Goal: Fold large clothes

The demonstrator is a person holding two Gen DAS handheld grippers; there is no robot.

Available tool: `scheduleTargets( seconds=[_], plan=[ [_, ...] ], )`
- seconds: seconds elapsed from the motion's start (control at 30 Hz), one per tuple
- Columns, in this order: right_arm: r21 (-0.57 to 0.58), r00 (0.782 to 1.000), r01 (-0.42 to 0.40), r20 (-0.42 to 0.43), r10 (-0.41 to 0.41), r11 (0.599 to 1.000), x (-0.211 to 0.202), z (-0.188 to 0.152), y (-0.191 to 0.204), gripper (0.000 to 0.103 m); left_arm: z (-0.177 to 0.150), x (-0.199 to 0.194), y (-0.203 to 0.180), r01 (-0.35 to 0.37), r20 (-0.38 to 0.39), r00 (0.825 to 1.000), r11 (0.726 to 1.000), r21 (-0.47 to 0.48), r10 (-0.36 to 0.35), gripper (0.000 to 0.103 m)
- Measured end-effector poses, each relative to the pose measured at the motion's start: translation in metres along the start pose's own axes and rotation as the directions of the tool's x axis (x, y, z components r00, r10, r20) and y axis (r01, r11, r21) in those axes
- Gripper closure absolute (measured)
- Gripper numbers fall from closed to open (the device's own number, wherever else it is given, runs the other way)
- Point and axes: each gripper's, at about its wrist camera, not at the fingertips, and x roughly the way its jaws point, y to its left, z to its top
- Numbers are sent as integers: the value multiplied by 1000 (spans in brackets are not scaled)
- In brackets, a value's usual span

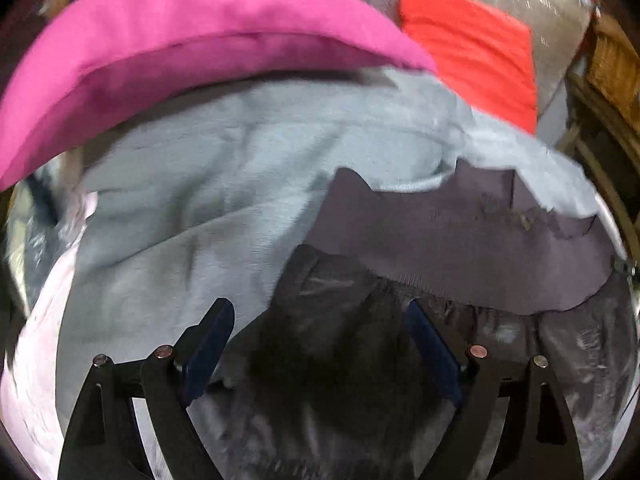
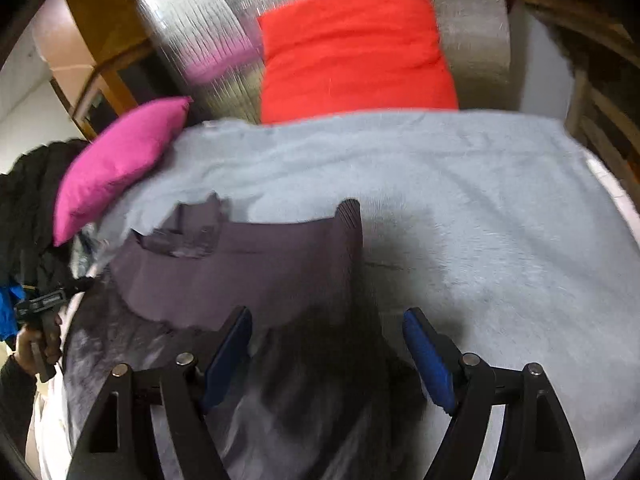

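Dark garment (image 2: 248, 264) lies on grey blanket (image 2: 460, 200); my left gripper (image 1: 320, 344) and right gripper (image 2: 328, 344) spread wide, gripping nothing.

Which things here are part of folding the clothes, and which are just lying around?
For the job: dark purple garment; left gripper and right gripper, both open over it.

Lying about: pink cushion; red cushion; light blue fleece blanket under the garment; silver foil sheet.

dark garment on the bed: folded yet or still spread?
Partly folded: the dark garment lies on the grey blanket with its purple lining turned over on top; the rest looks rumpled.
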Motion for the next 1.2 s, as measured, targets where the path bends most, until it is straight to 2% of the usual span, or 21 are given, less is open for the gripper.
scheduleTargets(
  seconds=[0.03,0.07,0.1,0.13,0.17,0.2,0.3,0.37,0.4,0.47,0.57,0.63,0.7,0.73,0.77,0.8,0.87,1.0,1.07,1.1,1.2],
  plan=[
    [-6,1000,0,-18,0,1000,4,-1,-1,44,0,6,-3,-6,-18,1000,1000,15,6,28],
    [-10,999,-9,-43,9,1000,10,0,-1,69,0,13,-5,2,-40,999,1000,22,-1,51],
    [-20,998,-5,-56,4,1000,12,0,-1,70,0,17,-4,-4,-53,999,1000,14,4,64],
    [-50,998,-6,-59,3,999,11,-1,3,81,0,17,-3,-15,-44,999,1000,7,16,75],
    [-78,999,-3,-53,-1,997,8,0,8,83,1,14,0,-6,-35,999,1000,-2,6,89],
    [-91,999,1,-37,-5,996,2,2,10,84,3,9,3,10,-20,1000,1000,-23,-11,91],
    [-103,998,8,69,-1,995,-29,18,16,85,8,-13,10,6,64,998,999,-54,-3,92],
    [-93,990,8,144,5,996,-44,30,19,85,10,-12,17,10,73,997,995,-97,-3,92],
    [-69,987,6,159,5,998,-42,38,15,85,11,-5,21,14,52,999,992,-124,-7,91],
    [-6,992,37,118,-36,999,-15,45,0,85,8,12,26,7,9,1000,987,-162,-6,90],
    [67,997,79,-12,-78,995,40,32,-17,83,-1,29,27,-28,-30,999,987,-158,24,81],
    [79,997,79,-8,-79,994,52,20,-20,81,-3,28,29,-31,-25,999,986,-165,27,75],
    [111,998,48,21,-51,993,51,16,-26,74,-4,26,33,-45,-20,999,982,-181,42,59],
    [122,999,39,24,-43,992,48,18,-29,63,-3,25,33,-53,-15,999,980,-190,51,55],
    [123,998,55,27,-58,991,43,19,-29,39,-3,20,36,-61,-2,998,977,-203,62,51],
    [119,995,87,38,-92,989,33,18,-32,30,-5,12,38,-60,20,998,974,-217,66,51],
    [124,988,110,91,-122,986,9,16,-32,28,-9,-3,43,-58,52,996,969,-238,72,51],
    [164,978,82,175,-111,983,-36,1,-34,28,-27,-50,49,-74,128,986,968,-239,107,51],
    [165,975,50,207,-84,985,-56,-11,-28,28,-44,-75,48,-62,162,981,970,-233,102,51],
    [157,975,18,218,-52,987,-67,-18,-23,28,-44,-83,46,-50,173,981,972,-229,91,51],
    [106,973,-75,224,50,992,-89,-50,2,28,-72,-110,25,-18,223,973,984,-179,58,51]
  ],
)
